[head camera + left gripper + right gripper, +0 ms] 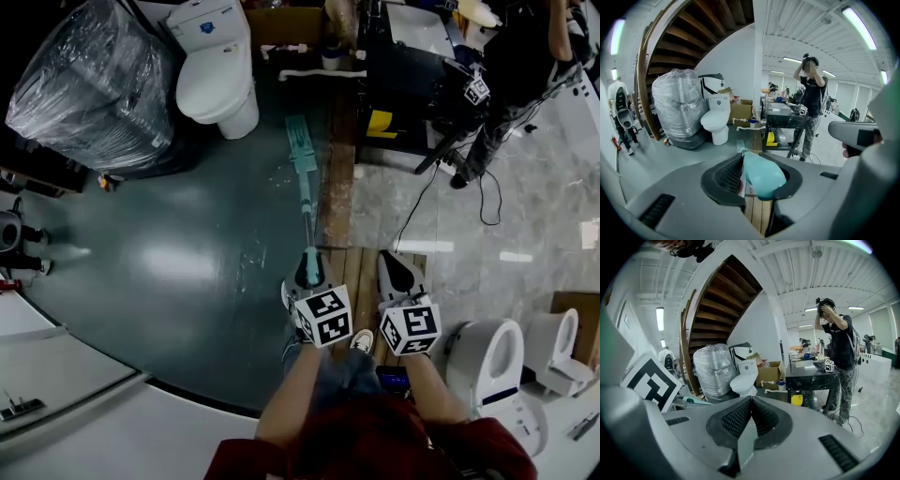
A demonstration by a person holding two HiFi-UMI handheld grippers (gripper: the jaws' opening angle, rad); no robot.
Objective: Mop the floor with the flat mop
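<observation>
Teal flat mop (306,187) handle is clamped in our left gripper (310,270); our right gripper (397,274) is closed on nothing. Mop head lies by the wooden strip (336,187), near the toilet (217,75); open floor (187,272) spreads left.

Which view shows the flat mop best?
Head view: the whole teal flat mop, pad on the dark floor, handle in the left gripper. Left gripper view shows only the handle end; right gripper view, at most a sliver.
</observation>
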